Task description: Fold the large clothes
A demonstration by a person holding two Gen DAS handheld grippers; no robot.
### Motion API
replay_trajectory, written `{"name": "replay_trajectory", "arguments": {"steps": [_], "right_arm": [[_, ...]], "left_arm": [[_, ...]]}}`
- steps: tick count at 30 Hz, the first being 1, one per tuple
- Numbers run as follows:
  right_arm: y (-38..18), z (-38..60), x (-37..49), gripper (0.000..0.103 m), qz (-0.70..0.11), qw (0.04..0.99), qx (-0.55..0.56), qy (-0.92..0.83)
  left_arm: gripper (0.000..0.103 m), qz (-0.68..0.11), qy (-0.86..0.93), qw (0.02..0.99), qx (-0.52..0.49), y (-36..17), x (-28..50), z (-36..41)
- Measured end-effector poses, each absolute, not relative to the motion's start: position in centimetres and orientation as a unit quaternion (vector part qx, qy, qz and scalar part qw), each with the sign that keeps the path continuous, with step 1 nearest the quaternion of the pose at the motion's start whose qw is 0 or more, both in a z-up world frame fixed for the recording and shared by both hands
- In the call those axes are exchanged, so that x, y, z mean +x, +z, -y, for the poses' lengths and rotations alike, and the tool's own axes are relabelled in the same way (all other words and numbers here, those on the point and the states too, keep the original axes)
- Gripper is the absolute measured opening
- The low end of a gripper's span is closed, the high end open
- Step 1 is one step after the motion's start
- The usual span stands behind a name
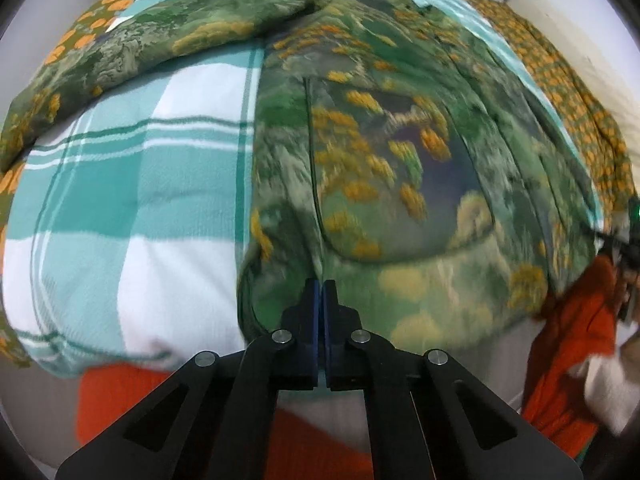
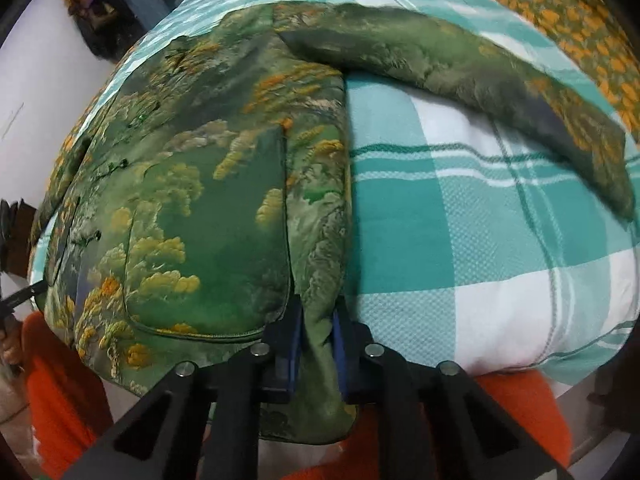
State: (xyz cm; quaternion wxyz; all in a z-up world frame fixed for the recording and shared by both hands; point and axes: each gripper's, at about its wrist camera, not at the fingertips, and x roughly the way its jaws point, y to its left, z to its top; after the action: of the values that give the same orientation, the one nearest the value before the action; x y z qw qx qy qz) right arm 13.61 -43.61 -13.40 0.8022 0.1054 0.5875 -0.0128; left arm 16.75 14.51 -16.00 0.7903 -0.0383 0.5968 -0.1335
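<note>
A green jacket [image 1: 400, 168] printed with yellow and orange trees lies spread on a teal-and-white checked blanket [image 1: 132, 208], sleeves stretched outward. My left gripper [image 1: 321, 292] is shut at the jacket's near hem; whether cloth sits between its pads is hidden. In the right wrist view the same jacket [image 2: 208, 208] fills the left half, one sleeve [image 2: 480, 80] running to the right over the blanket [image 2: 480, 240]. My right gripper [image 2: 316, 316] is shut on the jacket's bottom corner, with green cloth bunched between the pads and hanging below.
A green cover with orange flowers [image 1: 576, 112] lies under the blanket along the bed's far side. Orange cloth [image 1: 568, 344] of the person's clothing shows near the bed's front edge in both views. A dark and yellow item [image 2: 96, 12] hangs on the white wall.
</note>
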Motion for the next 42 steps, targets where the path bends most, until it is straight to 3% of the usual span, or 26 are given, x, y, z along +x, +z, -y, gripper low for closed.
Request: {"name": "replay_trajectory", "arguments": {"steps": [3,6,7,8,10,12,16,18,19,20,23,25,33,36,39,42], "right_arm": [[-12.6,43.2,13.1,0.013,-0.584,0.806,0.093,-0.015],[-12.4,43.0,13.6,0.014,-0.585,0.807,0.083,-0.019],[-12.5,43.1,13.7,0.017,-0.585,0.806,0.085,-0.019],[-12.7,43.0,13.8,0.018,-0.585,0.806,0.090,-0.021],[-12.7,43.4,13.6,0.023,-0.580,0.808,0.101,-0.025],[-12.8,43.6,13.3,0.030,-0.576,0.810,0.105,-0.030],[-13.1,44.4,13.0,0.033,-0.574,0.809,0.125,-0.032],[-13.2,44.4,13.0,0.034,-0.574,0.808,0.128,-0.029],[-13.3,44.3,13.1,0.034,-0.576,0.807,0.128,-0.028],[-13.6,44.1,13.3,0.034,-0.581,0.804,0.123,-0.026],[-14.1,43.8,13.4,0.034,-0.590,0.799,0.111,-0.020],[-14.0,43.3,13.6,0.015,-0.589,0.801,0.106,-0.008],[-12.8,41.9,12.8,0.013,-0.584,0.808,0.071,-0.007],[-13.5,41.5,13.5,0.022,-0.585,0.809,0.052,-0.024],[-12.3,42.3,13.8,0.031,-0.571,0.818,0.060,-0.033],[-10.3,42.8,13.4,0.053,-0.537,0.841,0.055,-0.038]], "left_arm": [[0.000,-0.596,-0.126,0.793,-0.031,-16.0,15.7,-15.2],[0.005,-0.579,-0.136,0.799,-0.091,-15.5,15.9,-16.8],[0.021,-0.572,-0.141,0.800,-0.111,-15.4,16.1,-17.1],[0.052,-0.564,-0.144,0.804,-0.125,-15.0,16.0,-17.5],[0.083,-0.543,-0.141,0.818,-0.127,-14.3,15.9,-17.6],[0.084,-0.546,-0.132,0.821,-0.100,-14.3,16.4,-17.1],[0.082,-0.600,-0.120,0.785,-0.094,-17.2,18.4,-16.7],[0.060,-0.622,-0.120,0.769,-0.092,-18.5,18.9,-16.1],[0.031,-0.624,-0.124,0.767,-0.088,-18.6,19.1,-15.7],[0.015,-0.623,-0.130,0.766,-0.093,-18.5,19.1,-15.5],[0.009,-0.614,-0.124,0.774,-0.088,-17.7,18.7,-15.1],[0.009,-0.609,-0.126,0.779,-0.080,-17.2,17.9,-14.9],[0.011,-0.610,-0.130,0.781,-0.034,-16.6,16.1,-14.1],[0.019,-0.597,-0.125,0.792,-0.031,-16.0,16.6,-14.0],[0.039,-0.561,-0.128,0.817,-0.033,-13.3,16.2,-14.6],[0.071,-0.510,-0.130,0.849,-0.040,-9.9,15.8,-15.1]]}}
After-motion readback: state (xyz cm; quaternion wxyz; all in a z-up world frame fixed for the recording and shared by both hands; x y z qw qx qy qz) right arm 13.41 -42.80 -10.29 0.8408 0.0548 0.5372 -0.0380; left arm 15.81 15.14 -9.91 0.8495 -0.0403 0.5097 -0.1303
